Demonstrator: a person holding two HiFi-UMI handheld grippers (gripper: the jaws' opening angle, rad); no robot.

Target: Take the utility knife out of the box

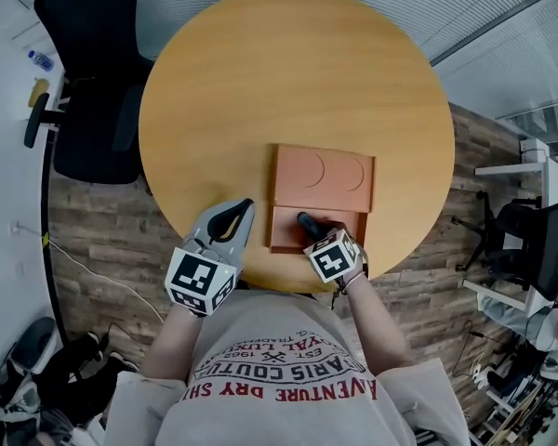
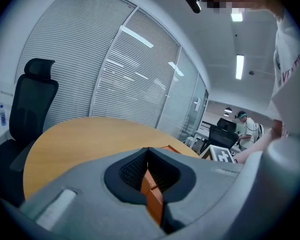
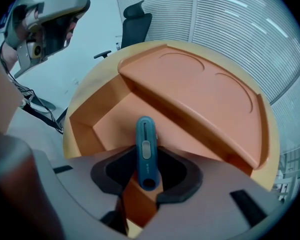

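Observation:
An orange box point(image 1: 321, 170) lies open near the front edge of the round wooden table point(image 1: 288, 72), its lid point(image 3: 200, 94) folded back. A blue utility knife point(image 3: 145, 134) stands in the box's compartment point(image 3: 115, 114). My right gripper point(image 3: 146, 150) points steeply down into that compartment, and its tips press the knife's handle from both sides. From the head view the knife point(image 1: 307, 219) shows only as a dark shape under the right gripper point(image 1: 314, 227). My left gripper point(image 1: 246, 205) hovers just left of the box, jaws together and empty; through them the left gripper point(image 2: 148, 150) view shows the box's edge.
A black office chair point(image 1: 93, 82) stands at the table's far left. More chairs and desks point(image 1: 530, 240) are to the right. Cables and shoes point(image 1: 28, 360) lie on the floor at the lower left. A person point(image 2: 245, 126) sits far off in the room.

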